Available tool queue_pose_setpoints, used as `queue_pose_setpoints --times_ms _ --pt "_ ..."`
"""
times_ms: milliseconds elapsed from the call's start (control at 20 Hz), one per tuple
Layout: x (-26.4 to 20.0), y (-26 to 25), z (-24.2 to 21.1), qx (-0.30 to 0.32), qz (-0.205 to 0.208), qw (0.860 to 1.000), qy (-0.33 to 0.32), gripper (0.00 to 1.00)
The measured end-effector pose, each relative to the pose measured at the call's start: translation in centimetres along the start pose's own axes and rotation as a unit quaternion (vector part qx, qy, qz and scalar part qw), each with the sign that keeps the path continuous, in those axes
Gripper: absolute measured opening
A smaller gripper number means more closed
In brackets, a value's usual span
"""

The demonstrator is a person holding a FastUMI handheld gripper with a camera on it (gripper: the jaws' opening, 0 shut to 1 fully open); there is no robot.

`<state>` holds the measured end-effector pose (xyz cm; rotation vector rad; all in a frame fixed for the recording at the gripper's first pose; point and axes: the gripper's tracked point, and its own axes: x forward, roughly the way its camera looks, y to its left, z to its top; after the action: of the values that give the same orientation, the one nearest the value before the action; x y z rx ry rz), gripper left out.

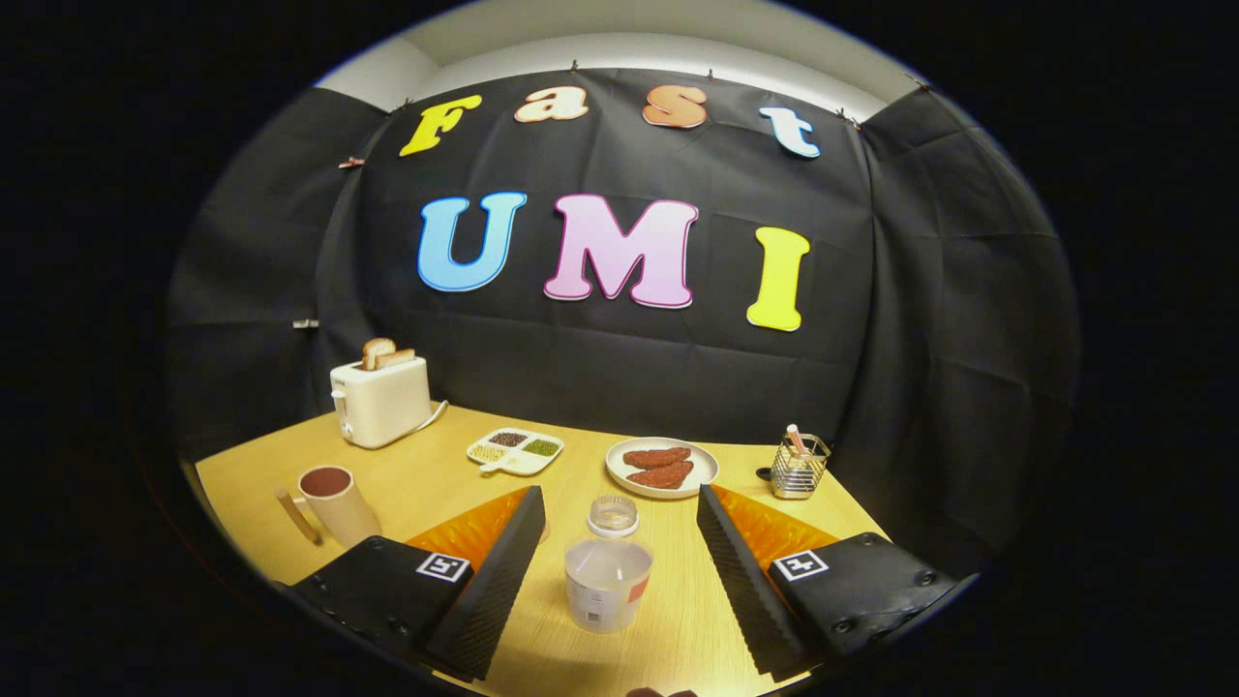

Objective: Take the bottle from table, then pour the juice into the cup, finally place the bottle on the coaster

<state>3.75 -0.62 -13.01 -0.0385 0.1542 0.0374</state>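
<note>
The bottle (608, 571) stood on the counter (426, 474) between the fingers of the hand-held gripper (617, 581), clear of both. The fingers were spread wide and touched nothing. The bottle stood upright, neck up, without a cap. The cup (336, 501) stood off beyond the left finger.
</note>
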Motion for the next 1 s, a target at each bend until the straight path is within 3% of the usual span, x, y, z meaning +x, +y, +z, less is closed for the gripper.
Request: queue_pose_setpoints --times_ms 400,850,900,950,1000 --pt "2.5 0.2 -5.5 0.016 0.0 0.999 0.038 0.98" --pt "4.2 0.7 -7.8 0.028 0.009 0.998 0.05 0.97" --pt "4.3 0.9 -8.0 0.031 0.011 0.998 0.055 0.93" --pt "4.5 1.0 -8.1 0.033 0.015 0.998 0.056 0.81" --pt "4.6 1.0 -8.0 0.035 0.017 0.998 0.054 0.8"
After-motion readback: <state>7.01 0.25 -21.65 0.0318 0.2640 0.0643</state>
